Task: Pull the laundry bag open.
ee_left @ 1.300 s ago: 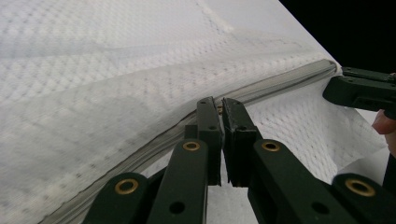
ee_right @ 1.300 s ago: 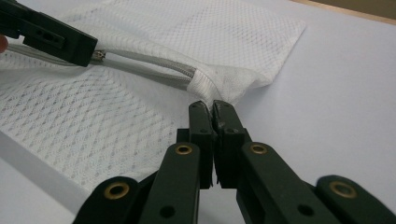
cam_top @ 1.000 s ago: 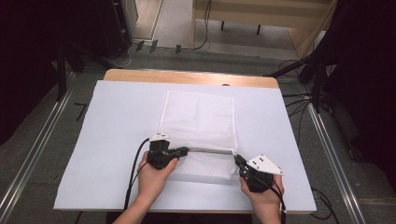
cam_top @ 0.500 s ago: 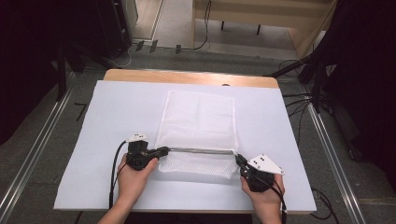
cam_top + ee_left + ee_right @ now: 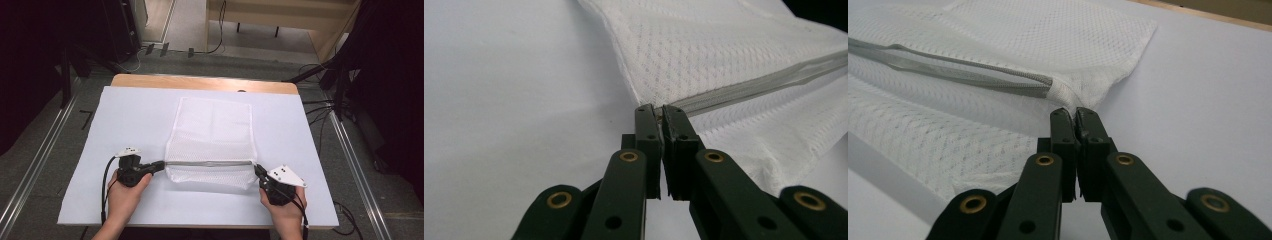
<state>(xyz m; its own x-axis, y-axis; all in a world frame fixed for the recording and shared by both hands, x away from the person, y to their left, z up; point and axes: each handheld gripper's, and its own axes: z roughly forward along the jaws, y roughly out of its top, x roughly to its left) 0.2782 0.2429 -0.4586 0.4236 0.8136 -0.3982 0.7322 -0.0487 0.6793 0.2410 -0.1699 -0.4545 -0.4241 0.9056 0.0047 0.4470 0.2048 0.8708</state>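
A white mesh bag (image 5: 212, 131) lies flat in the middle of the white-covered table (image 5: 125, 115). A grey zipper (image 5: 210, 162) runs straight across its near part. My left gripper (image 5: 162, 164) is shut on the zipper's left end (image 5: 676, 106), right at the bag's left edge; its closed tips (image 5: 658, 109) pinch it. My right gripper (image 5: 257, 169) is shut on the bag's fabric at the zipper's right end (image 5: 1060, 92), with its tips (image 5: 1071, 112) closed on the mesh. The zipper (image 5: 973, 72) stretches taut between the two grippers. A hand holds each gripper near the table's front edge.
A wooden table edge (image 5: 200, 82) shows beyond the white cover. Metal rails (image 5: 35, 165) run along the floor on both sides, and cables (image 5: 320, 107) lie by the far right corner. Bare white surface flanks the bag on the left and right.
My left gripper has moved left along the table, taking the zipper's end with it; the grey zipper line now spans the bag's full width. The right gripper has stayed put.
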